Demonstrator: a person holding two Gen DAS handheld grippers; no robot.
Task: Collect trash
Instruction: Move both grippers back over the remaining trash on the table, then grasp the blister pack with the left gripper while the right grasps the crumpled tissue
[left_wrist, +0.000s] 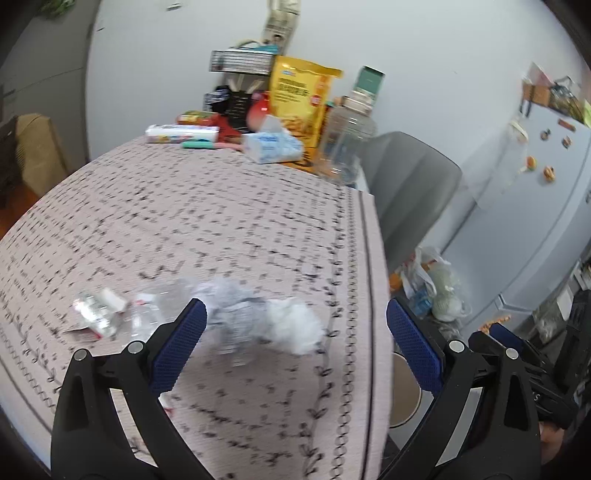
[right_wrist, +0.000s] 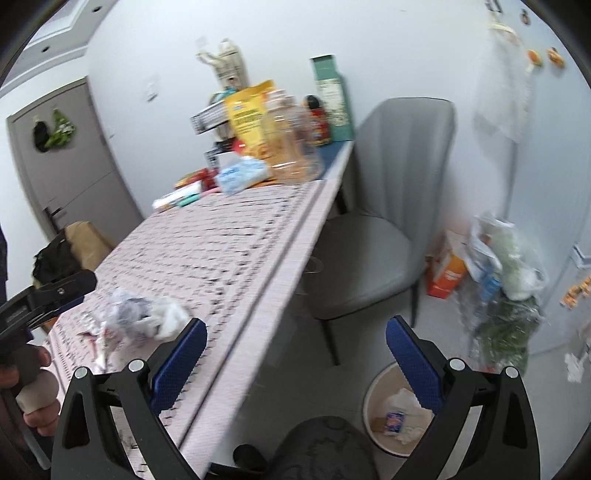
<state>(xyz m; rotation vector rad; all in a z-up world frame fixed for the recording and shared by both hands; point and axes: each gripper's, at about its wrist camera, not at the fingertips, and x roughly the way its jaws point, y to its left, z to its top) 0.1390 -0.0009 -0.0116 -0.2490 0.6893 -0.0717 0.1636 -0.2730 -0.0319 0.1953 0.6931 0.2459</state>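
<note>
On the pink patterned tablecloth (left_wrist: 184, 206) lie a crumpled grey paper wad (left_wrist: 236, 310) and a white tissue ball (left_wrist: 295, 325), touching each other. Left of them are a clear plastic wrapper (left_wrist: 155, 306) and a small foil packet (left_wrist: 98, 314). My left gripper (left_wrist: 295, 332) is open just in front of the wad and tissue, nothing between its fingers. In the right wrist view the same trash pile (right_wrist: 144, 314) sits near the table's front. My right gripper (right_wrist: 295, 347) hangs open past the table edge, above a round bin (right_wrist: 373, 398) on the floor holding some scraps.
Far end of the table holds a yellow snack bag (left_wrist: 299, 99), tissue pack (left_wrist: 273, 147), clear jar (left_wrist: 345, 144) and boxes. A grey chair (right_wrist: 384, 221) stands beside the table. Plastic bags (right_wrist: 502, 280) lie on the floor by the fridge (left_wrist: 535, 203). A hand (right_wrist: 33, 391) holds the left gripper.
</note>
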